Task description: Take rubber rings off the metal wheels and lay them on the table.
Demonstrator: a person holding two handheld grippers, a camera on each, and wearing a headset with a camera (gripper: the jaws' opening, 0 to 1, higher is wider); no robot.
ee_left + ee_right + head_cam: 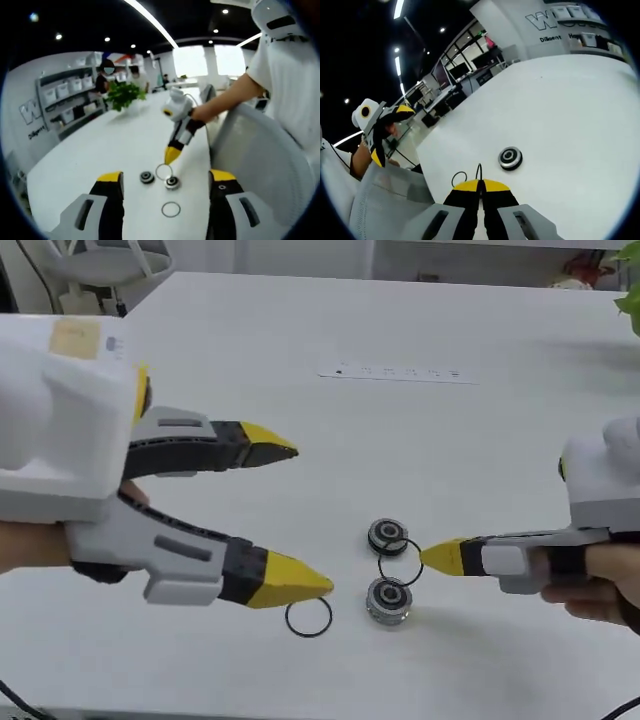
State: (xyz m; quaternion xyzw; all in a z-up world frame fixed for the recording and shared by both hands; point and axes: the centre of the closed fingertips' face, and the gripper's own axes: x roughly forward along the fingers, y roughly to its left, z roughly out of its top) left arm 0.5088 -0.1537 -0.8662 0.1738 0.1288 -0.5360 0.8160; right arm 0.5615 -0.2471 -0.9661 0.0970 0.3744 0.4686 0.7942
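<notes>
Jaws pressed together, the right claw (437, 558) pinches the edge of a rubber ring (400, 563). That ring sits between a far wheel (388, 535) and a near wheel (389, 600), which stand close together on the white counter (300, 340). A second ring (308, 617) lies flat on the counter just beside the near wheel, apart from both wheels. The left claw (300, 517) hovers with its jaws spread wide, holding nothing, and one yellow tip is near the second ring.
</notes>
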